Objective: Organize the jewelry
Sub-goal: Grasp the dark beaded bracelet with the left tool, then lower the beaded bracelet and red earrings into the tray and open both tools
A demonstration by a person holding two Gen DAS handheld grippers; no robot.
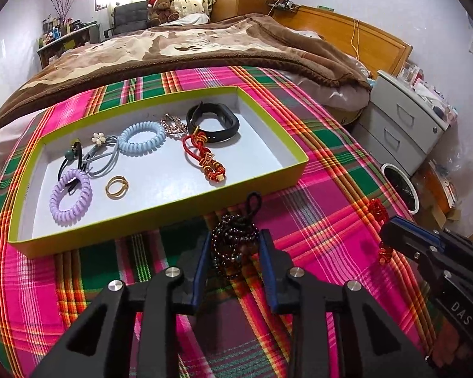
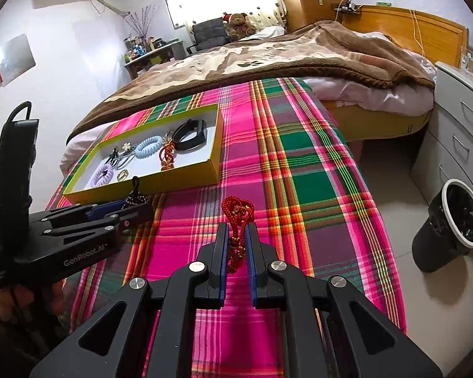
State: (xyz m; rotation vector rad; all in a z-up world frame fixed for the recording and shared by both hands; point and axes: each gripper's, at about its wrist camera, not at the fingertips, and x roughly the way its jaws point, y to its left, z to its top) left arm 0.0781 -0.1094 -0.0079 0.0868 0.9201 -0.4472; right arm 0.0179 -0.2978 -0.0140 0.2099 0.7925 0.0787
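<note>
**Both grippers closing on pieces beside the yellow-green tray**

A dark beaded bracelet point(image 1: 235, 245) is sitting between the blue-padded fingers of the left gripper point(image 1: 236, 236), its black cord loop sticking out past the fingertips toward the tray. The fingers are standing close on either side of the bead cluster and appear to be clasping it, though whether the pads are pressing firmly is hard to tell. The bracelet is lying over the plaid cloth point(image 1: 315, 189), just short of the near wall of the tray point(image 1: 160, 220).

A red knotted cord bracelet point(image 2: 238, 217) is being gripped by the right gripper point(image 2: 237, 225): its lower strands with small gold beads are running down the narrow gap between the two pads, and its looped upper part is poking out beyond the fingertips. It is sitting above the cloth, well to the right of the tray.

Inside the tray, a black wristband point(image 1: 213, 123), another red cord charm point(image 1: 205, 160), a blue coil hair tie point(image 1: 142, 138), a purple coil hair tie point(image 1: 71, 195), a gold ring point(image 1: 116, 186), grey hair elastics with a flower point(image 1: 101, 154) and a small metallic piece point(image 1: 172, 124) are lying apart on the white floor.

Beyond the bed, a black bin point(image 2: 451, 223) is standing on the tiled floor.
</note>
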